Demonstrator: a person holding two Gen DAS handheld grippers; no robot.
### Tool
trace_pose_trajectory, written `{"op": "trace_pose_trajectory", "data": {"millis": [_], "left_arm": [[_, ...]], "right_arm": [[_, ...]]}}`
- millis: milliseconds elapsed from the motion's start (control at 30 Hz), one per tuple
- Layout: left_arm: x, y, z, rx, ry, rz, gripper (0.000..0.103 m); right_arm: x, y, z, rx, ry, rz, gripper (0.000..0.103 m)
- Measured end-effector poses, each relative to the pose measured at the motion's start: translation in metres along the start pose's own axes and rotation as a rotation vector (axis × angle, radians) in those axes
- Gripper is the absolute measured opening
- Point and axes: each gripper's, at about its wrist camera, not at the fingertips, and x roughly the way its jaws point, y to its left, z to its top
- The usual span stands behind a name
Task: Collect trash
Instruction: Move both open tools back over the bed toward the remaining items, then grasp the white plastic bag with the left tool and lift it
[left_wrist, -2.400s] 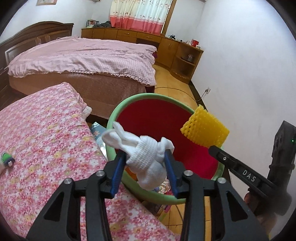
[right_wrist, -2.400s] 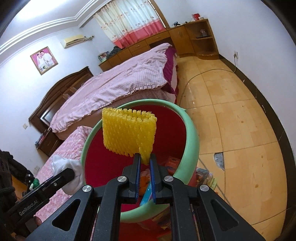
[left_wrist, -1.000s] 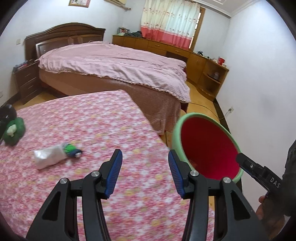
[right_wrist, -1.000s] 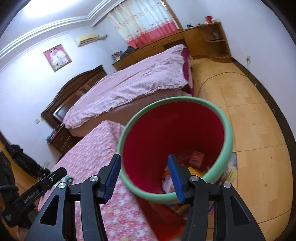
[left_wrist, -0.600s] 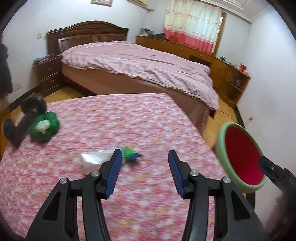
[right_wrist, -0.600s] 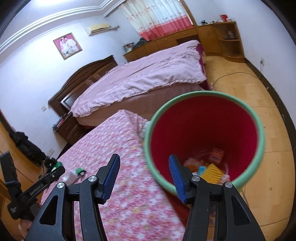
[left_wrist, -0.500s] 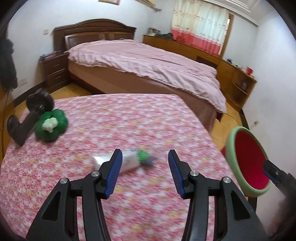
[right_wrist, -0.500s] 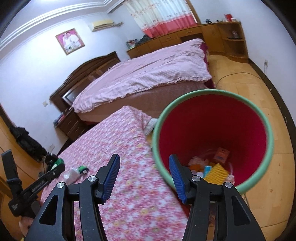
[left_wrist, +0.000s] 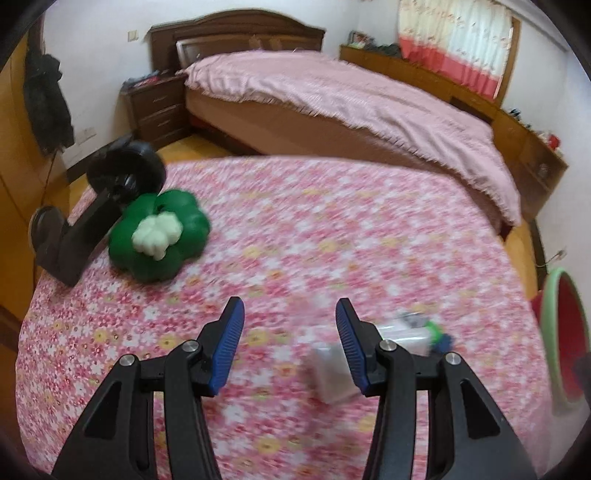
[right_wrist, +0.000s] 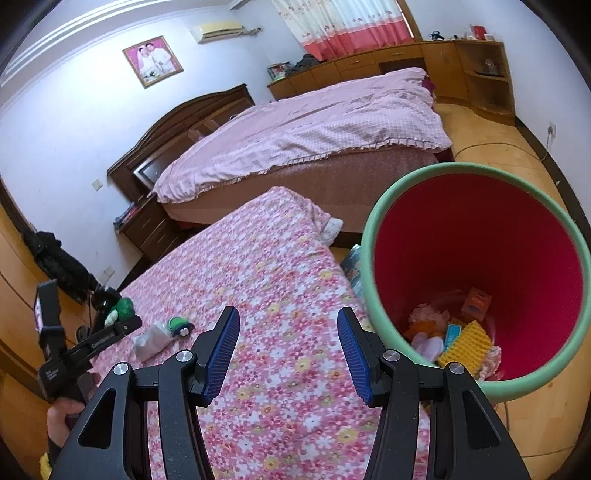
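Since half a second ago, our left tongs (left_wrist: 289, 345) swung past the wrapper (left_wrist: 404, 338), now by their right finger. Both left and right tongs (right_wrist: 288, 352) gape empty; the bin (right_wrist: 373, 236) sits right of the latter.

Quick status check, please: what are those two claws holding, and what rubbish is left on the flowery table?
Left gripper open, empty. Right gripper open, empty. Crumpled wrapper on tablecloth. Bin beside table; path clear.
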Motion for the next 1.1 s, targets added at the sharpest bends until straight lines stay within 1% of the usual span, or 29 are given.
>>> {"op": "trace_pose_trajectory", "data": {"millis": [67,133,400,500,700,800,933,1000,1100], "left_arm": [[0.008,0.006,-0.004,-0.014,0.033,0.026,0.052],[0.008,0.009,-0.008,-0.023,0.048,0.021,0.052],[-0.010,0.011,-0.029,-0.030,0.048,-0.006,0.052],[-0.024,0.014,-0.033,-0.068,0.033,-0.028,0.052],[-0.046,0.006,-0.032,-0.078,-0.017,-0.086,0.052],[-0.050,-0.002,-0.032,-0.054,-0.027,-0.122,0.052],[-0.039,-0.022,-0.029,0.004,0.000,-0.134,0.052],[-0.032,-0.027,-0.026,0.016,0.016,-0.136,0.052],[-0.022,-0.029,-0.025,0.037,0.032,-0.114,0.052]], "right_arm": [[0.004,0.001,-0.002,0.002,0.015,0.003,0.057],[0.007,0.001,-0.004,0.004,0.029,0.011,0.057],[0.005,0.000,-0.009,0.011,0.031,0.022,0.057],[0.002,0.000,-0.011,0.007,0.032,0.024,0.057],[0.003,0.002,-0.010,0.006,0.037,0.030,0.057],[0.005,0.005,-0.011,-0.002,0.042,0.031,0.057],[0.006,0.009,-0.011,-0.014,0.045,0.027,0.057],[0.006,0.010,-0.011,-0.018,0.046,0.025,0.057],[0.007,0.011,-0.010,-0.027,0.046,0.015,0.057]]}}
